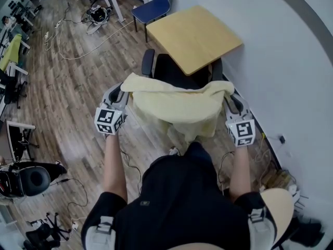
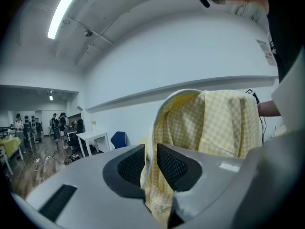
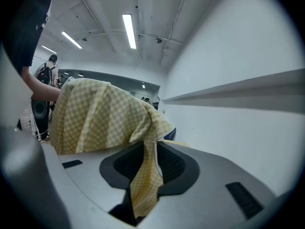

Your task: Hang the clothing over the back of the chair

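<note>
A black chair stands tucked under a wooden table, and a pale yellow checked cloth is stretched across the side of the chair nearest the person, covering its back. The cloth's middle sags down the near side of the chair. The frames do not show whether the cloth already rests on the back or hangs just above it. The left gripper is at the chair's left end, just beside the armrest, and holds the cloth's left corner. In the left gripper view its jaws are pressed together on the fabric, which bunches between them and spills out below. The right gripper is at the chair's right end, close to the white wall. In the right gripper view its jaws stand a little apart, and a narrow fold of the cloth hangs loosely through the gap, not pinched. From there the fabric rises and spreads toward the chair's middle. Beyond the chair, past the table, is a blue chair. To the chair's left lies wood floor with cables strewn across it.
</note>
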`<state>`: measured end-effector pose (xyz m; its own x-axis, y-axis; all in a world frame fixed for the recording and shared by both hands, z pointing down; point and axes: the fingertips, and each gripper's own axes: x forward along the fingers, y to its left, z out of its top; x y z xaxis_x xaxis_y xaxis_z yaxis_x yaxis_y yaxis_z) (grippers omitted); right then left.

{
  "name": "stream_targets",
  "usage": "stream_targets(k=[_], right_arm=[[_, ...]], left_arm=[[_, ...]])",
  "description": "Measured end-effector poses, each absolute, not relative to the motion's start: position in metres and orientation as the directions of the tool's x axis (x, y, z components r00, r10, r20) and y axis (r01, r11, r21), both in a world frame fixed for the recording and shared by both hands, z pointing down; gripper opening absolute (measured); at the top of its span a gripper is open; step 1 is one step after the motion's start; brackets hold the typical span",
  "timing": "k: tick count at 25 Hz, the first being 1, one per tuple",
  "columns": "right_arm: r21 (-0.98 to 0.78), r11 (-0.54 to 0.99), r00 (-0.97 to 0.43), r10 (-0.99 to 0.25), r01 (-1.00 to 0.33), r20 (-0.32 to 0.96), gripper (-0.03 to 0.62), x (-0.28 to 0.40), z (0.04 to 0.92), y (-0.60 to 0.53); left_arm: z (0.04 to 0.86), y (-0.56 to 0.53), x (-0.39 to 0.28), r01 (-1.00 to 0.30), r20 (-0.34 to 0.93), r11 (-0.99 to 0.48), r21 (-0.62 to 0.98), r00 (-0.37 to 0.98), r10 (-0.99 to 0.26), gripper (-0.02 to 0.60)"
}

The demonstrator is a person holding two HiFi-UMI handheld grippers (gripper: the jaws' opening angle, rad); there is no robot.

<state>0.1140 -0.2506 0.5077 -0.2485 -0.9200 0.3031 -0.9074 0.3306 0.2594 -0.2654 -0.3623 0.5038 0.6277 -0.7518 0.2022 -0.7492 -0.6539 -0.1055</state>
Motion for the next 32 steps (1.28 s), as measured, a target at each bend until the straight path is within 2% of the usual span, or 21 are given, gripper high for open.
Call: stream_targets(k=[14,26,32], right_arm=[[0.236,0.302,-0.222,-0.924,-0.924,0.313,0.123,0.116,0.527,-0.220],[0.220,0.405,-0.318,-0.883,-0.887,0.346,0.112,0.112,0.543,-0.169],[0.211,0.453,-0.351,-0.853,-0.866,0.387,0.028,0.106,0.560,-0.134]], left_arm=[[0.538,-0.310,-0.272,-0.764,0.233,-0.645,-0.014,0.625,-0.745,0.071],[0.538,-0.246,-0.230,-0.732,0.230,-0.680,0.039,0.669,-0.707,0.066],[0.544,-0.205,-0.217,-0.734,0.226,-0.678,0.054,0.670,-0.707,0.055]])
